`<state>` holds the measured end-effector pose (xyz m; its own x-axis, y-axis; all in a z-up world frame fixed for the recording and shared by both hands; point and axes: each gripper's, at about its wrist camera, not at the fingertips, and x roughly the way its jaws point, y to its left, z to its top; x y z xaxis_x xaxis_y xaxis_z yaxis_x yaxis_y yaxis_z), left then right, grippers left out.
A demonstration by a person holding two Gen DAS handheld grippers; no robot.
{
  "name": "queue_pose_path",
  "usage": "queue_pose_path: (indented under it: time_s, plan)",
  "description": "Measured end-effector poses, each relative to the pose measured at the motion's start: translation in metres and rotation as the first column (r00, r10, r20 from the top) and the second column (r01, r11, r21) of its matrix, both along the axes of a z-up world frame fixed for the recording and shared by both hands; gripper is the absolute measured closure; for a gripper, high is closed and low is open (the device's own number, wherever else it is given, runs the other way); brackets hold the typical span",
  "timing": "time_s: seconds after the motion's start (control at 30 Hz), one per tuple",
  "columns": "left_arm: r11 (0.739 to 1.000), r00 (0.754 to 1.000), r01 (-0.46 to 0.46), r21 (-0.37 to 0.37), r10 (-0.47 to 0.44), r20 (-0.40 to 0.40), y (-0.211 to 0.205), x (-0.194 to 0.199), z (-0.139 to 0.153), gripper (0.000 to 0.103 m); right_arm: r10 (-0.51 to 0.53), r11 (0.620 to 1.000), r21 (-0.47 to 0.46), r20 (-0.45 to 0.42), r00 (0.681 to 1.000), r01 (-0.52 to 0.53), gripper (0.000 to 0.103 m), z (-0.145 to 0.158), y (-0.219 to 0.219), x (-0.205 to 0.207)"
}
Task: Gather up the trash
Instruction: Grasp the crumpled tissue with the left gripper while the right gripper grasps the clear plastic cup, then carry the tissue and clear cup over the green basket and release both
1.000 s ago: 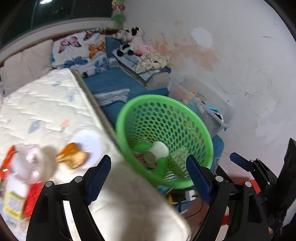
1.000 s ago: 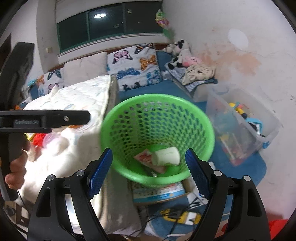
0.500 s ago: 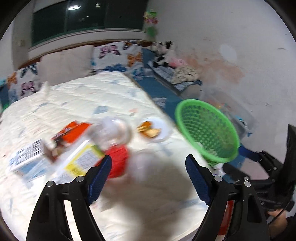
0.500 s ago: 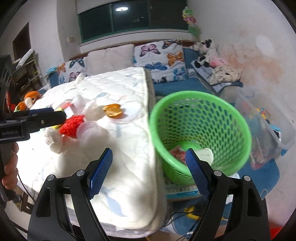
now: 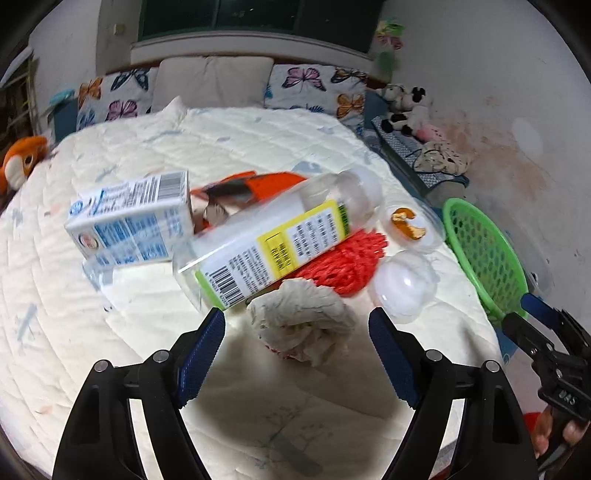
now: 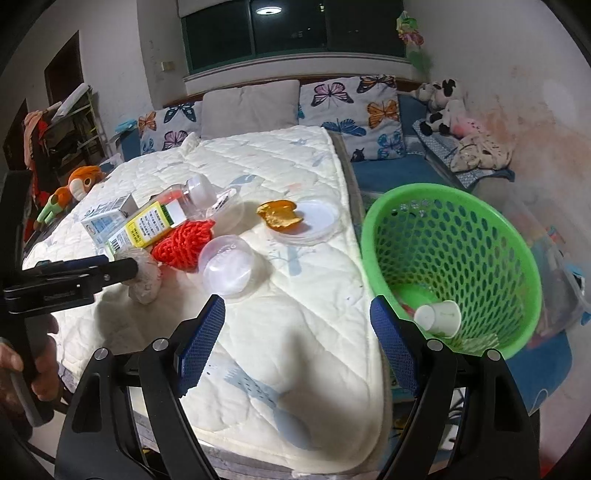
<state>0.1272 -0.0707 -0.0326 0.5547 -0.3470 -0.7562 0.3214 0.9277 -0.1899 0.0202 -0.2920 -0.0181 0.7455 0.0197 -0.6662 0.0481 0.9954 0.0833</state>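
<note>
Left hand-held gripper [image 5: 296, 326] wide around crumpled tissue [image 5: 301, 325], not yet pinching; light, soft, squashy; best pinched mid-wad; right hand-held gripper [image 6: 297, 325] wide, empty.

A home bedroom: a cream quilted bed [image 6: 280, 280] backed by butterfly-print pillows [image 6: 351, 99], black-and-white plush toys [image 6: 441, 101] along the wall, and a dark window [image 6: 288, 27] above.

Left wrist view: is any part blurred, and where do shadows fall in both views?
Left wrist view: carton and bottle are smeared by motion; a dark shadow lies under the tissue. Right wrist view: sharper, with gripper shadows on the quilt; fisheye bends the edges.
</note>
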Motion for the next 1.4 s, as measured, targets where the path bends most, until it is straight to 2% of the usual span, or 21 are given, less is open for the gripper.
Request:
queue_pose_path:
  time_s: [0.1,0.27,0.47,0.73,1.1,1.13,1.27,1.4]
  plan:
    - [1.0,0.999,-0.014,-0.012,0.014,-0.029,-0.002,0.007,-0.009,0.028,0.008,1.0,0.004,-0.011,1.0,-0.008,0.022,-0.003,0.002,0.002]
    - [0.996,0.997,0.002,-0.089,-0.01,-0.083,0.0,0.013,-0.02,0.045,0.024,1.0,0.015,-0.027,0.999,-0.023,0.022,-0.009,0.004,0.008]
    - [0.993,0.997,0.026,-0.119,-0.034,-0.066,0.005,0.007,-0.016,0.057,0.073,0.997,0.025,-0.041,0.997,-0.072,0.022,-0.015,0.016,0.018]
    - [0.99,0.998,0.047,-0.131,-0.053,-0.04,0.018,-0.01,-0.007,0.059,0.13,0.991,0.051,-0.066,0.989,-0.127,0.022,-0.026,0.034,0.048]
    - [0.988,0.998,0.05,-0.148,-0.054,-0.025,0.034,-0.016,0.008,0.059,0.146,0.988,0.063,-0.098,0.984,-0.14,0.023,-0.039,0.048,0.092]
    - [0.987,0.998,0.048,-0.151,-0.053,-0.029,0.035,-0.015,0.01,0.059,0.148,0.988,0.068,-0.103,0.984,-0.142,0.023,-0.039,0.049,0.095]
    - [0.988,0.998,0.055,-0.144,-0.058,-0.011,0.037,-0.017,0.018,0.059,0.153,0.987,0.071,-0.119,0.981,-0.145,0.038,-0.041,0.051,0.102]
    - [0.989,0.998,0.064,-0.131,-0.064,0.005,0.038,-0.016,0.024,0.059,0.147,0.987,0.084,-0.109,0.983,-0.138,0.039,-0.04,0.047,0.096]
